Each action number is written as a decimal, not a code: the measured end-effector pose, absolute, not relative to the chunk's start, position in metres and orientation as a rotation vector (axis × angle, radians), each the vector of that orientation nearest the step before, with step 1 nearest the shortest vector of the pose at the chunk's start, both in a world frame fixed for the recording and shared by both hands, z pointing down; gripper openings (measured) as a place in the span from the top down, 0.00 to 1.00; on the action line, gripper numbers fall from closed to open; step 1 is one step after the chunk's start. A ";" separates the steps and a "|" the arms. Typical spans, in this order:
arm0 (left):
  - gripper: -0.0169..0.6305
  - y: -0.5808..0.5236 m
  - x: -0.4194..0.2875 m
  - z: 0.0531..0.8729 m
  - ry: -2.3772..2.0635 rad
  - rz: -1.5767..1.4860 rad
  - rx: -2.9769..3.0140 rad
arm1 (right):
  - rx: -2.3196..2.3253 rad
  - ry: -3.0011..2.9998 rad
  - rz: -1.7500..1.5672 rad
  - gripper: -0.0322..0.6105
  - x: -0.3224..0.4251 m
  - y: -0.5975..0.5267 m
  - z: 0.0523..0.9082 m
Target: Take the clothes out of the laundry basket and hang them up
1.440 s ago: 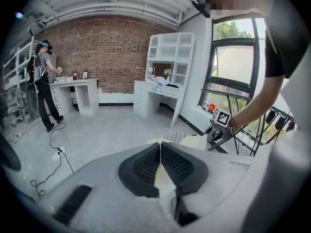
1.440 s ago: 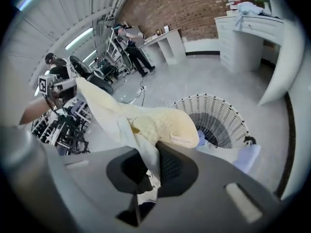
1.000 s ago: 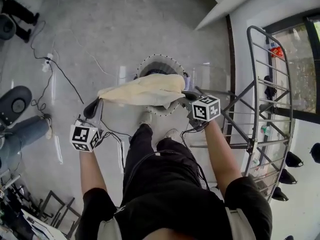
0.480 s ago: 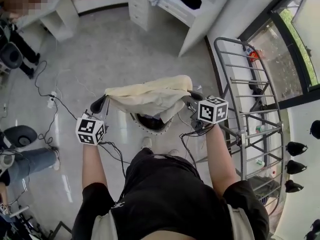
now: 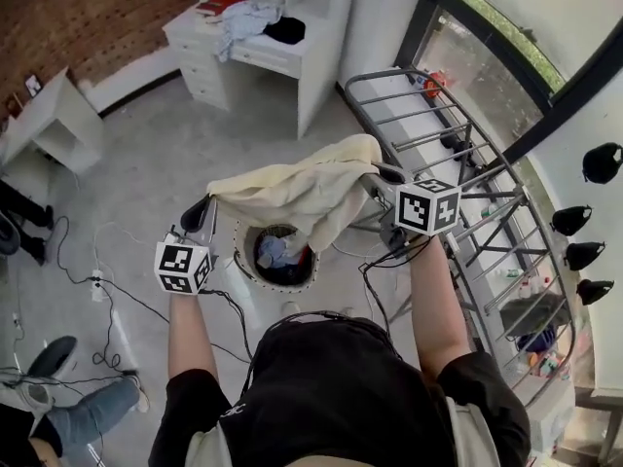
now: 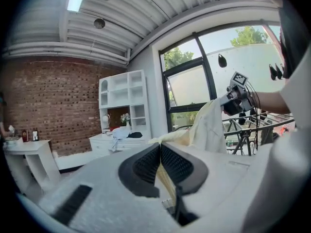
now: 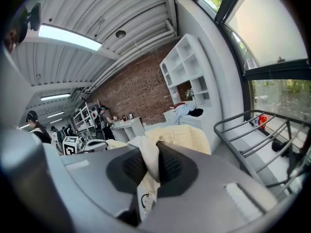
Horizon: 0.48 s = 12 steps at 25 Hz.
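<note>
Left gripper [image 5: 206,207] and right gripper [image 5: 380,179] — fingers clamped on one garment [image 5: 302,191] above the basket [image 5: 245,266]; rack [image 5: 458,129] at right not yet reached, more clothes inside.

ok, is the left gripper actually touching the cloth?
Touching. The left gripper view shows the left gripper with its jaws shut on an edge of the cloth, which runs out from between them.

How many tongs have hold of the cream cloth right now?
2. The left tongs are shut on the cloth's left edge and the right tongs on its right edge, above the basket. Neither is hidden.
</note>
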<state>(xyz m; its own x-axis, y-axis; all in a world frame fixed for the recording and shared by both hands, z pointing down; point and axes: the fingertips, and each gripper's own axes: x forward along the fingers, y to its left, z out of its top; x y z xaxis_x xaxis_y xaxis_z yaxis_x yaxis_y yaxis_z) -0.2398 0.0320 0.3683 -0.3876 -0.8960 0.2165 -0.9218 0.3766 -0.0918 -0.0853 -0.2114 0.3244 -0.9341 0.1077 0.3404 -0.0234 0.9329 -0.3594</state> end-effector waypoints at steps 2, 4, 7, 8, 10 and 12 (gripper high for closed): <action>0.95 0.004 -0.238 0.362 -2.461 0.316 1.740 | 0.017 -2.754 0.532 0.90 -0.068 -0.226 0.313; 0.95 -0.022 -0.238 0.357 -2.422 0.329 1.815 | 0.098 -2.772 0.551 0.90 -0.050 -0.239 0.305; 0.95 -0.052 -0.242 0.352 -2.375 0.325 1.910 | 0.216 -2.786 0.574 0.90 -0.030 -0.253 0.296; 0.95 -0.061 -0.244 0.350 -2.362 0.317 1.939 | 0.254 -2.788 0.575 0.90 -0.024 -0.257 0.293; 0.95 -0.080 -0.244 0.345 -2.330 0.303 2.003 | 0.337 -2.794 0.569 0.90 -0.009 -0.267 0.287; 0.95 -0.108 -0.232 0.334 -2.291 0.311 2.079 | 0.429 -2.803 0.569 0.90 0.019 -0.281 0.278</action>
<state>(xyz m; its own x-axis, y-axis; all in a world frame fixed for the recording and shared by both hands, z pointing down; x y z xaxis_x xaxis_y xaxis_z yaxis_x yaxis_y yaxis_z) -0.2325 -0.1078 0.3336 -0.1052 -0.9819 0.1575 -0.9884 0.0857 -0.1255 0.0195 -0.2806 0.2779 -0.9256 -0.2345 0.2971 -0.3319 0.8803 -0.3390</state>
